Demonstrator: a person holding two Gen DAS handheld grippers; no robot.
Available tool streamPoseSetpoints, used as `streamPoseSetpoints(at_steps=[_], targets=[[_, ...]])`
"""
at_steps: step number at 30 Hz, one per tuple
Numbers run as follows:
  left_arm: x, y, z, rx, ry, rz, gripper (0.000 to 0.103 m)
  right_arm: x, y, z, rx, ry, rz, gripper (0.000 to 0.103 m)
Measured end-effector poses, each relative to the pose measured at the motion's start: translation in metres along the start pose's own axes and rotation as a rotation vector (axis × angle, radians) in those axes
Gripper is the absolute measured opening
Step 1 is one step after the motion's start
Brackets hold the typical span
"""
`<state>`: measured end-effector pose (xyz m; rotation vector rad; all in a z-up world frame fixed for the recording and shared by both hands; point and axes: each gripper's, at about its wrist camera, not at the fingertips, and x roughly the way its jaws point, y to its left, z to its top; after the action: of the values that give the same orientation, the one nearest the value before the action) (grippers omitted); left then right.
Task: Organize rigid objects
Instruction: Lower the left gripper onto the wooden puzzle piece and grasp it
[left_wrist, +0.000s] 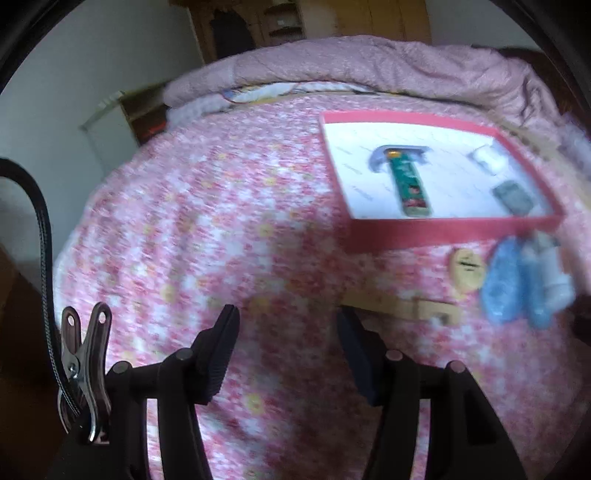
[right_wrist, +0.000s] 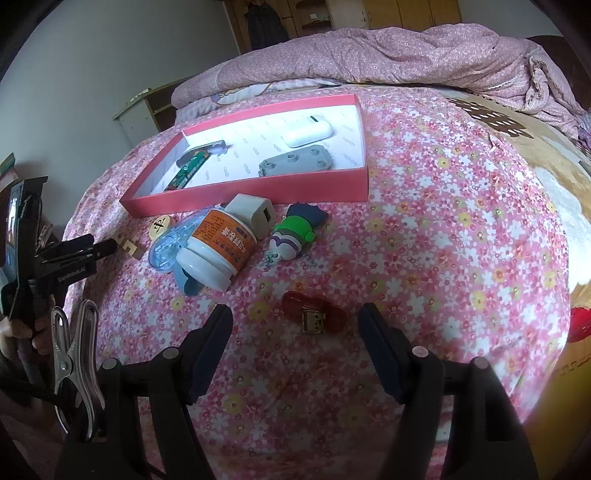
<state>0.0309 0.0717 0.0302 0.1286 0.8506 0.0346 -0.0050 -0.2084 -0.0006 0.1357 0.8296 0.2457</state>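
A red tray (right_wrist: 258, 190) (left_wrist: 443, 236) with a white floor lies on the flowered bed. It holds a green tube (right_wrist: 188, 170) (left_wrist: 410, 184), a white case (right_wrist: 306, 133) and a grey plate (right_wrist: 295, 162). In front of it lie a white jar with an orange label (right_wrist: 218, 251), a white charger cube (right_wrist: 255, 216), a green toy figure (right_wrist: 295, 232), a blue plastic piece (right_wrist: 166, 251), a round wooden disc (right_wrist: 160, 226) (left_wrist: 467, 269) and wooden blocks (left_wrist: 424, 308). A red clip (right_wrist: 314, 314) lies just ahead of my open, empty right gripper (right_wrist: 295, 325). My left gripper (left_wrist: 288, 325) is open and empty over the sheet.
A rumpled pink quilt (right_wrist: 388, 55) is heaped at the far side of the bed. A brown patterned blanket (right_wrist: 546, 155) covers the right side. My left gripper also shows at the left edge of the right wrist view (right_wrist: 96, 251). Wooden furniture stands behind.
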Motion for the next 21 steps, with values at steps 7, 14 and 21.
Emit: streamPoseSetpoints(at_steps=[7, 14, 21], targets=[[-0.012, -0.008, 0.003, 0.003, -0.017, -0.284, 0.082, 0.0, 0.001, 0.0, -0.004, -0.005, -0.007, 0.073], [0.0, -0.033, 0.002, 0.074, -0.023, -0.287, 0.086, 0.001, 0.001, 0.0, -0.003, -0.008, -0.009, 0.073], [0.01, -0.042, 0.0, 0.147, -0.047, -0.229, 0.086, 0.001, 0.0, -0.001, -0.008, -0.014, -0.011, 0.074]])
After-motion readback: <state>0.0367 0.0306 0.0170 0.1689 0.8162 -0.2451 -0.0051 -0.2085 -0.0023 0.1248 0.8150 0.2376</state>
